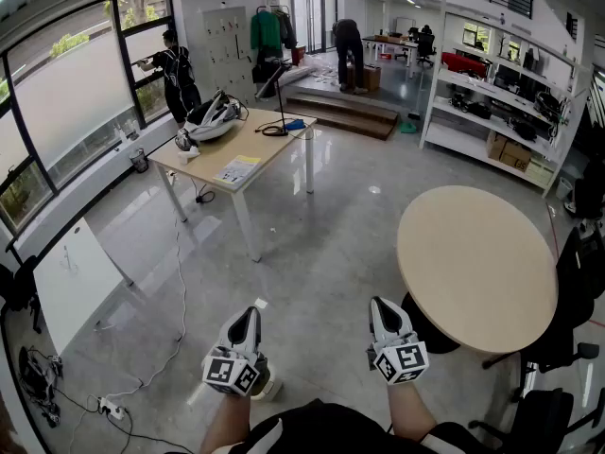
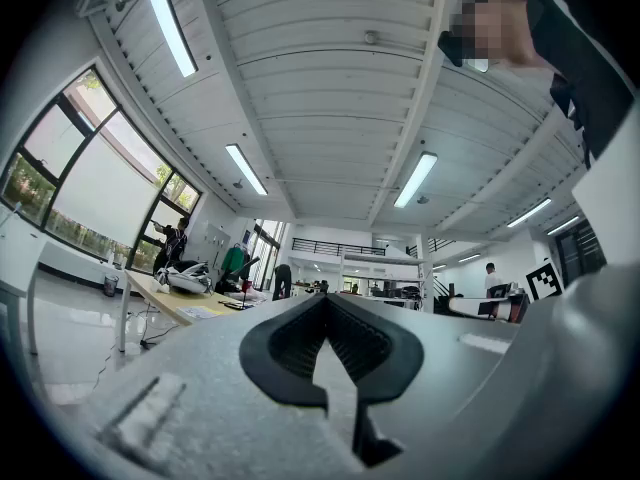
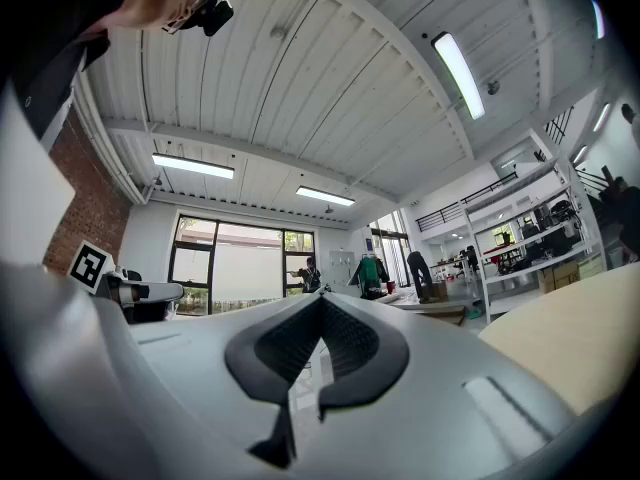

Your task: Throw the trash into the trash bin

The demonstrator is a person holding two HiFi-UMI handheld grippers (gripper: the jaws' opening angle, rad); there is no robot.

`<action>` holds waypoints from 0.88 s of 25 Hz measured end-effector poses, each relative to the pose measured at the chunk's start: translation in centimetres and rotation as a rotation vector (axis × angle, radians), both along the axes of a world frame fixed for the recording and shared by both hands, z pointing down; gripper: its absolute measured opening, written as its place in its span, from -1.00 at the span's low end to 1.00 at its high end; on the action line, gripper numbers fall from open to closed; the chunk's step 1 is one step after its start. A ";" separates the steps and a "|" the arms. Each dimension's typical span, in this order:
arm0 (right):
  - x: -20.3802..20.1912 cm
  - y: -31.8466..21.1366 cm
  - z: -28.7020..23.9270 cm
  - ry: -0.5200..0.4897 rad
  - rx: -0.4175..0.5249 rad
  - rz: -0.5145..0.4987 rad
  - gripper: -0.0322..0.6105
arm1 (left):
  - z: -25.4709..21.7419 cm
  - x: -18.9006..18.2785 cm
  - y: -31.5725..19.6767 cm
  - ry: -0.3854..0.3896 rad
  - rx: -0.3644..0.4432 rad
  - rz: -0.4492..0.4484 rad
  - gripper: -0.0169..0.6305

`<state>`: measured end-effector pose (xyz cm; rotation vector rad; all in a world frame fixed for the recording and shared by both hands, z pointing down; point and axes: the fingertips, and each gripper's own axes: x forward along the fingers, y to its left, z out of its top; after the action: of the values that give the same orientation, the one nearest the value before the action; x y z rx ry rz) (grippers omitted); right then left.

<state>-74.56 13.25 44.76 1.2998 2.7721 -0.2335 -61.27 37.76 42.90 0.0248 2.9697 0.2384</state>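
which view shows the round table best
The head view: it looks down on the round table, nearly its whole tan top. The right gripper view catches only a slice of that top at its right edge. The left gripper view misses it.

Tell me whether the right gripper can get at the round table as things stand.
Probably yes. The right gripper, jaws shut on nothing, hangs close beside the near edge of the round table, with nothing standing between them; a short swing to the right should meet the tabletop.
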 end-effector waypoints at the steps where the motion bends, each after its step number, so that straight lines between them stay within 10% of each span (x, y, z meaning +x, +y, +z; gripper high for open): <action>1: -0.1 -0.3 0.1 -0.001 0.000 0.000 -0.89 | 0.0 -0.2 -0.3 0.000 -0.002 0.002 -0.94; 22: -2.5 -5.8 1.8 0.035 0.049 0.002 -0.89 | 0.8 -2.5 -6.8 0.013 0.044 0.037 -0.94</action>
<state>-77.02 7.45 46.56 1.3163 2.8250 -0.1907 -63.80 30.98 43.68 -0.0231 2.9798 0.3097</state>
